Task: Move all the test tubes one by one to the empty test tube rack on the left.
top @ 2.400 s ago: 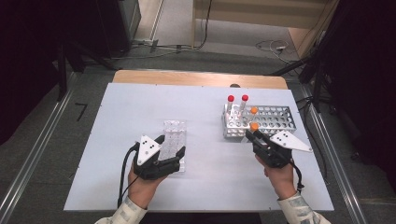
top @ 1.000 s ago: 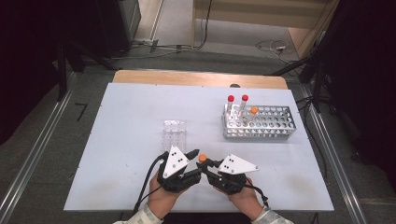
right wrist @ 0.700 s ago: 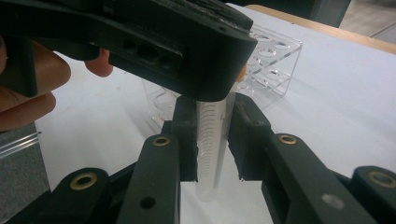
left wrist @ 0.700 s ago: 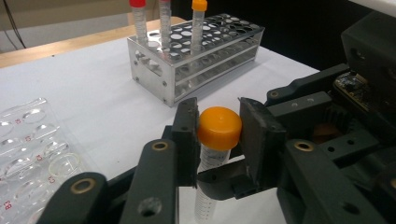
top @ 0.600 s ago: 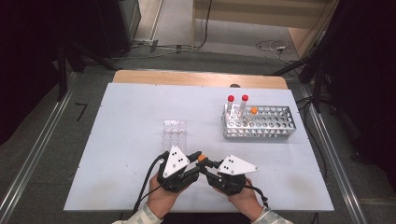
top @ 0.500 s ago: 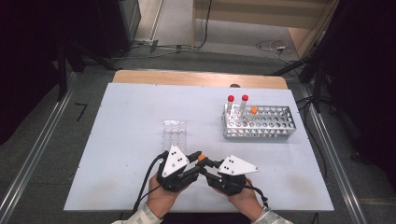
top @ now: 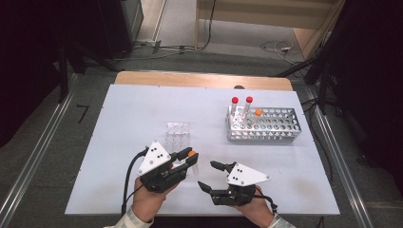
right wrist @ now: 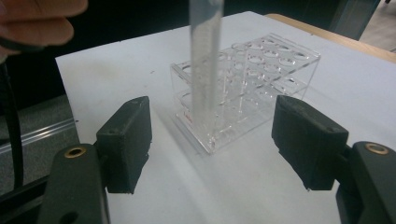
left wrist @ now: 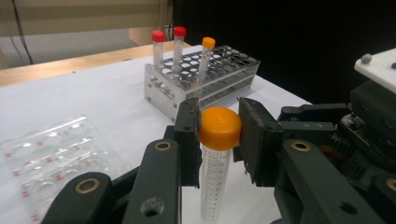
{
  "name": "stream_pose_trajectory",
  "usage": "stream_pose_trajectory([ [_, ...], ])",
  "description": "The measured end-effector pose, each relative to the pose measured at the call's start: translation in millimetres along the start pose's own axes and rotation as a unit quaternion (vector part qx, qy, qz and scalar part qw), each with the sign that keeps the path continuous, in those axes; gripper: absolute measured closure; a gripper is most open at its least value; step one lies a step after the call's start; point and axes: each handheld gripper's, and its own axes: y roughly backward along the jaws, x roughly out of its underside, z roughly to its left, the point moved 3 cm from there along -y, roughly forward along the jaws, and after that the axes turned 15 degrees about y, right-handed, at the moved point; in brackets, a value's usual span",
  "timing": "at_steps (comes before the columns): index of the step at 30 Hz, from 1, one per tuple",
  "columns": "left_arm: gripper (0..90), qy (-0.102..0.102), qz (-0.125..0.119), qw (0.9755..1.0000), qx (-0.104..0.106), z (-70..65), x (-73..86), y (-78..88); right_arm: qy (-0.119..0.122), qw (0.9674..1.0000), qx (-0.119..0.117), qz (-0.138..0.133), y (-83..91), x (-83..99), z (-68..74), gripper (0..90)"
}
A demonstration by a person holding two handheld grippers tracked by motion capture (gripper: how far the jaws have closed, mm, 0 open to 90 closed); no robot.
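Note:
A clear tube with an orange cap (left wrist: 219, 128) stands upright between the jaws of my left gripper (left wrist: 218, 140), which is shut on it just below the cap after just closing. In the high view this left gripper (top: 189, 160) sits near the table's front, the orange cap (top: 191, 153) at its tips. To its right my right gripper (top: 208, 175) stands open, its jaws having just been opening, with nothing pressed between them. In the right gripper view the tube (right wrist: 203, 56) hangs ahead of the open right gripper (right wrist: 217, 140), in front of a clear plastic rack (right wrist: 252, 84).
A metal rack (top: 280, 126) at the back right holds two red-capped tubes (top: 235, 102) and an orange-capped one (top: 258, 114). The clear rack (top: 177, 135) stands just beyond the left gripper. The white table (top: 133, 118) has free room at the left and back.
The two grippers met over the tube at the table's front. The right gripper's jaws have since spread wide and let go; the left gripper has drawn away to the left with the tube.

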Motion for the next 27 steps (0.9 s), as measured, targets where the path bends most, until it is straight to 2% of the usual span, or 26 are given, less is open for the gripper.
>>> stream_pose_trajectory([
  [5,70.2,-0.001,-0.013,0.9999,-0.007,2.1,-13.1,15.8,-0.007,0.9999,0.008,0.0,5.8,2.5,-5.0,27.4],
  [11,70.2,0.005,-0.011,0.9998,-0.016,10.6,-18.6,22.4,-0.009,0.9998,0.016,-0.001,8.4,3.6,-9.1,27.7],
  [15,70.2,0.005,-0.016,0.9995,-0.027,16.6,-24.4,28.5,-0.012,0.9997,0.02,0.0,8.9,4.4,-11.0,28.0],
  [17,70.2,0.003,-0.026,0.9987,-0.043,21.7,-28.1,32.4,-0.013,0.9997,0.021,0.0,9.4,4.5,-11.8,28.2],
  [20,70.1,-0.001,-0.038,0.9975,-0.059,25.6,-30.0,32.7,-0.014,0.9997,0.022,-0.001,9.5,4.7,-12.6,28.4],
  [23,70.2,-0.004,-0.043,0.9968,-0.067,27.0,-29.8,30.5,-0.014,0.9996,0.022,0.0,9.3,4.8,-13.0,28.4],
  [27,70.1,-0.021,-0.05,0.9944,-0.09,28.8,-26.7,22.7,-0.014,0.9996,0.024,0.001,8.6,5.4,-13.6,28.4],
])
